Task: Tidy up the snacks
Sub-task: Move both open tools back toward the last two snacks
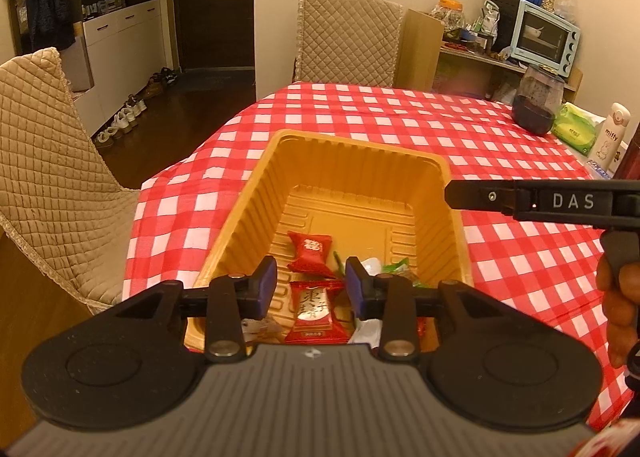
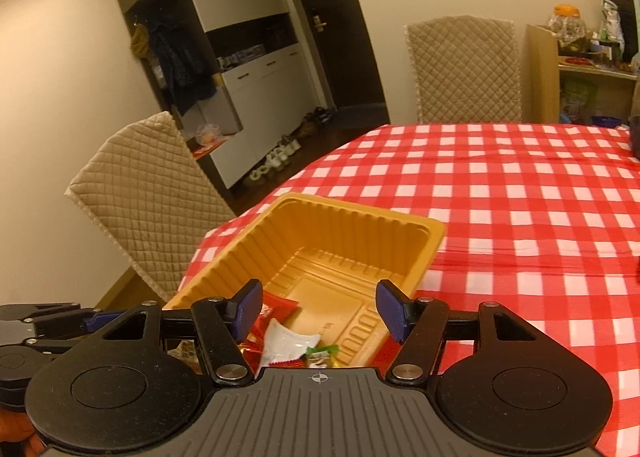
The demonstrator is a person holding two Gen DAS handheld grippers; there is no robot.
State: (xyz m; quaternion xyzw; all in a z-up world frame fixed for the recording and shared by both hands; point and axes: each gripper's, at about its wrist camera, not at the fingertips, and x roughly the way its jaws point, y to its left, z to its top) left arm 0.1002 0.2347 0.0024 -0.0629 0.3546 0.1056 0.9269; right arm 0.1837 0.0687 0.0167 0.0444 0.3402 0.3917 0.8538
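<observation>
Snacks sit in the near end of the gold plastic tray (image 1: 256, 193) on the red-check tablecloth (image 1: 500, 129): red candy packet (image 1: 310, 253), bigger red sachet (image 1: 316, 313), then white wrapper (image 2: 286, 341) w/ green bits beside it. All look light, crinkly, slippery foil; prob. best pinched at a sealed end flap, not the puffy middle. Tray is thin, flexes easily.

Left gripper (image 1: 311, 281): jaws narrowly apart over the red sachet, nothing clamped. Right gripper (image 2: 320, 307): jaws about half open above the white wrapper, pads clear of it, holding nothing.

Warm, dim yellowish indoor light; sharp centre, strong fisheye bending at edges.
</observation>
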